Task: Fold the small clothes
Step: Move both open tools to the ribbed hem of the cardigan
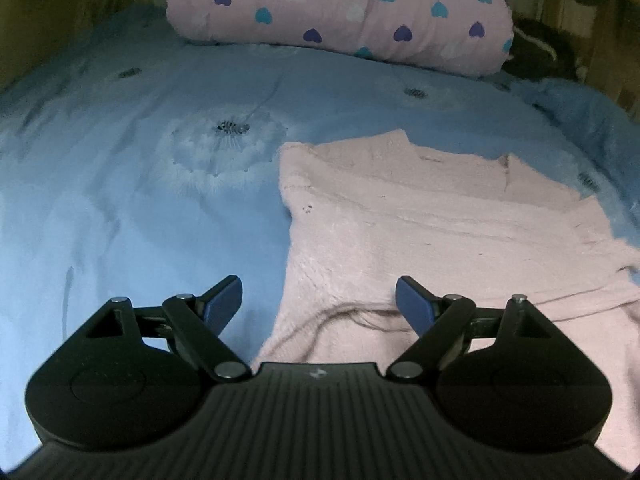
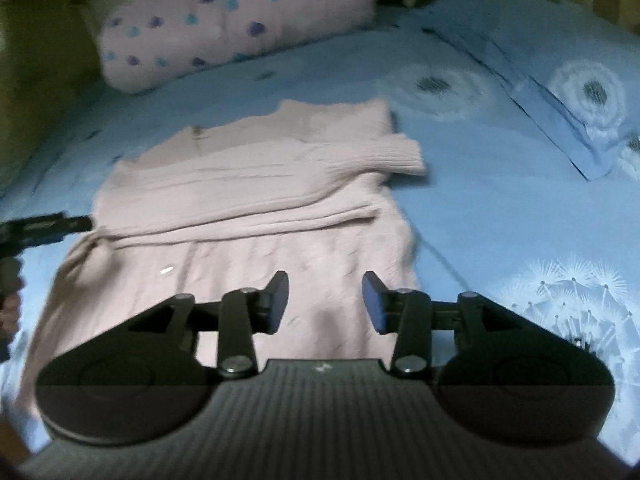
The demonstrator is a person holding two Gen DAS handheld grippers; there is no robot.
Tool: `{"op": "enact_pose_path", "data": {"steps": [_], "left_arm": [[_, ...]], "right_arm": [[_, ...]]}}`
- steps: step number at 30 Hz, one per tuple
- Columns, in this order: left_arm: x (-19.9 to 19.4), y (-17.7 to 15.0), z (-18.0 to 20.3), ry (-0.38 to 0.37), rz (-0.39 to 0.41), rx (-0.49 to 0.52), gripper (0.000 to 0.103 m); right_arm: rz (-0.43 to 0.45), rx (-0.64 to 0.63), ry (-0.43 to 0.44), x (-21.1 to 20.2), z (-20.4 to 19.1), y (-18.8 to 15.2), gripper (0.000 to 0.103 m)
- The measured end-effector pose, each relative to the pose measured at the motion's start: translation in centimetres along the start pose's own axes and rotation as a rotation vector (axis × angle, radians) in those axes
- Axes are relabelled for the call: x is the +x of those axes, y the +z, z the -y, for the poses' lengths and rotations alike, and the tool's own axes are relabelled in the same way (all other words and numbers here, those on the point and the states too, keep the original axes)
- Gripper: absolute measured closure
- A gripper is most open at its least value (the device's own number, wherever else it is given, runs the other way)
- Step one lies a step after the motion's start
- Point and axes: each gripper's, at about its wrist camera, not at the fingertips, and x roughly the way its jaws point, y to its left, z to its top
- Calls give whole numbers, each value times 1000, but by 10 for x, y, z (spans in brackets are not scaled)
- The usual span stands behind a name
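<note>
my right gripper (image 2: 325,302) jaws parted, nothing between, over near hem of pink sweater (image 2: 248,216) | my left gripper (image 1: 319,306) spread wide, empty, at its left edge | sweater flat on blue bedsheet (image 1: 120,200), sleeves folded across | next I'd judge: pinch both hem corners evenly, lift together toward collar

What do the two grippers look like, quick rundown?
Both match: the left gripper and right gripper have black ribbed bodies with a small pale logo, round black side housings, black linkage arms on silver pivot pins, and blue pads. No cables or sleeves visible.
</note>
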Motion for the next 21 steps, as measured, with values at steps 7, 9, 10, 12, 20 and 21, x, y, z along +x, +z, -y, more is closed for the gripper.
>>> {"op": "enact_pose_path", "data": {"steps": [7, 9, 10, 12, 20, 21], "left_arm": [[-44, -13, 3, -10, 16, 5, 16], [-58, -18, -2, -3, 13, -1, 16], [-67, -22, -5, 5, 14, -7, 16], [-82, -30, -10, 13, 18, -9, 16], [-147, -82, -16, 35, 15, 53, 16], [-153, -89, -15, 38, 13, 62, 16]], "right_arm": [[22, -83, 6, -38, -32, -34, 58], [19, -88, 1, -45, -38, -44, 58], [20, -91, 11, -49, -40, -51, 58], [19, -97, 27, -55, -44, -62, 58], [23, -141, 49, -74, -60, -95, 58], [25, -144, 54, -75, -62, -98, 58]]}}
